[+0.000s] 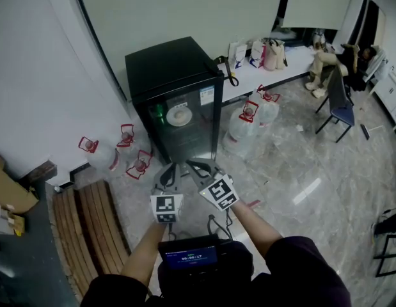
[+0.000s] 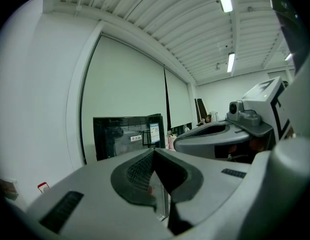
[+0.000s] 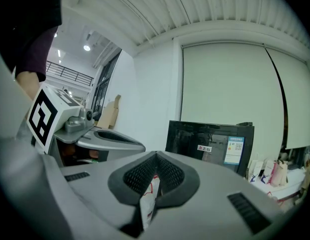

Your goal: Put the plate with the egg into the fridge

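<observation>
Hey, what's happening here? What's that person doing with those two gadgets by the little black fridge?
A person stands facing a small black fridge, a hand-held gripper in each hand. The left gripper and right gripper are both shut and empty, short of the fridge. A white plate shows through its glass door, which looks closed.

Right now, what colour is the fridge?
The fridge is black; the head view shows it best.

The fridge (image 1: pixel 169 66) is black, the plate (image 1: pixel 178 116) white, the floor (image 1: pixel 293 165) grey and marble-veined.
</observation>
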